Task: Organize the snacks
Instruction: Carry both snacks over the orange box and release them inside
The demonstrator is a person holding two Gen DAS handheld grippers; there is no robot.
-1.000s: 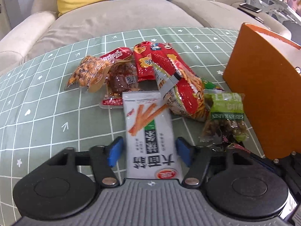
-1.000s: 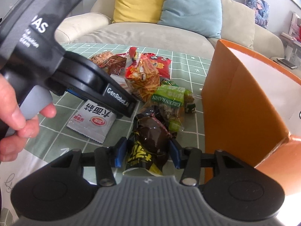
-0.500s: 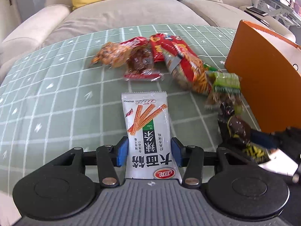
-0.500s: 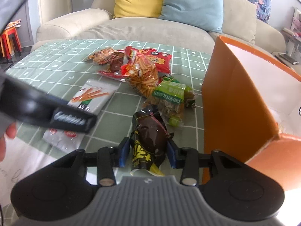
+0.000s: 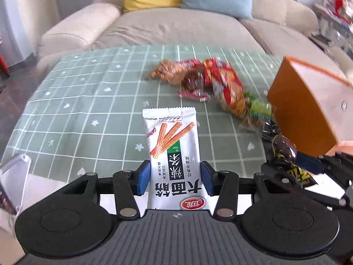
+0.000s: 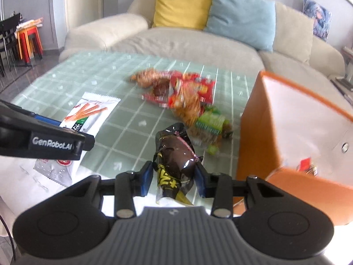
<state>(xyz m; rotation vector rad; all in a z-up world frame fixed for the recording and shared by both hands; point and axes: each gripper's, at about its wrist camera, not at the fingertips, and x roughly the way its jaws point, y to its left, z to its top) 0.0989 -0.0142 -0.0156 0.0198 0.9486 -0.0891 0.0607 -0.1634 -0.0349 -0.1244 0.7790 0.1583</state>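
My left gripper (image 5: pixel 174 177) is shut on a white snack packet (image 5: pixel 173 150) printed with orange sticks and holds it above the green checked tablecloth (image 5: pixel 88 110). The packet also shows in the right wrist view (image 6: pixel 88 114). My right gripper (image 6: pixel 174 177) is shut on a dark brown wrapped snack (image 6: pixel 176 154), lifted off the table; it shows at the right in the left wrist view (image 5: pixel 284 152). A pile of red, orange and green snack packets (image 5: pixel 211 88) lies mid-table. An open orange box (image 6: pixel 297 121) stands at the right.
A beige sofa (image 6: pixel 176 44) with a yellow cushion (image 6: pixel 181 2) and a blue cushion (image 6: pixel 240 11) stands behind the table. A clear plastic object (image 5: pixel 13 181) sits at the table's near left edge. Orange stools (image 6: pixel 28 39) stand far left.
Both grippers have risen and pulled back from the pile, each carrying its packet. The snack pile and the orange box now look farther away.
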